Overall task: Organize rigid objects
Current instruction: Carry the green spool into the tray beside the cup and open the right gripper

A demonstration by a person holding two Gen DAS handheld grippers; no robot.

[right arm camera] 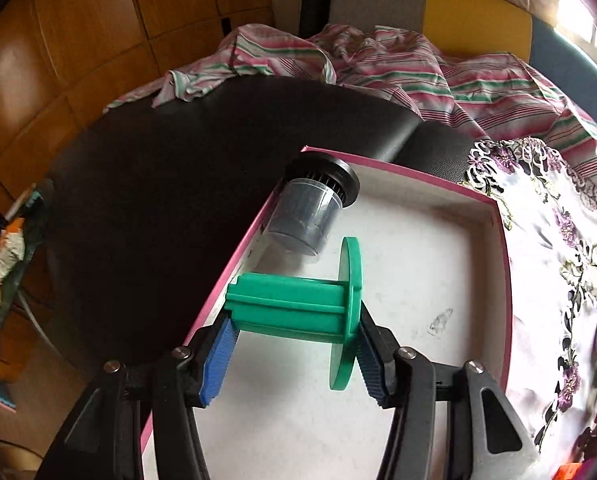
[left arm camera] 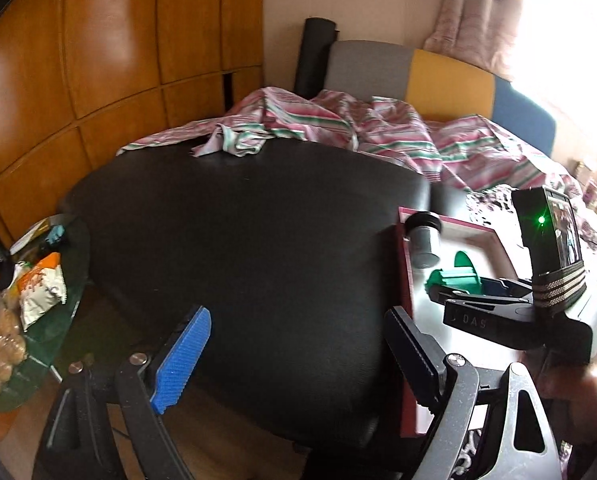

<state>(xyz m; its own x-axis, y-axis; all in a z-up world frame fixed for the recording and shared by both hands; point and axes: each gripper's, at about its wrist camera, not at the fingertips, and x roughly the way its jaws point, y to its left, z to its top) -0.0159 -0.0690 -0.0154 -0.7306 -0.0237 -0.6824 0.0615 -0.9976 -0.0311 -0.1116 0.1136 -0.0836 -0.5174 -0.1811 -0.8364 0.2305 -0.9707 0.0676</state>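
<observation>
Right now the right hand-held gripper pinches the green spool end to end over the pink-rimmed box — lower it level beside the grey canister, while the left hand-held gripper hangs spread.

Green spool: ribbed hub with a round flange at one end, lying horizontal, clamped end to end by the right claw, held over the white floor of the pink-rimmed box near its left wall. Grey translucent cup with black ribbed cap: on its side in the box's far-left corner, cap toward the corner. Spool and cup are close, not touching.
</observation>
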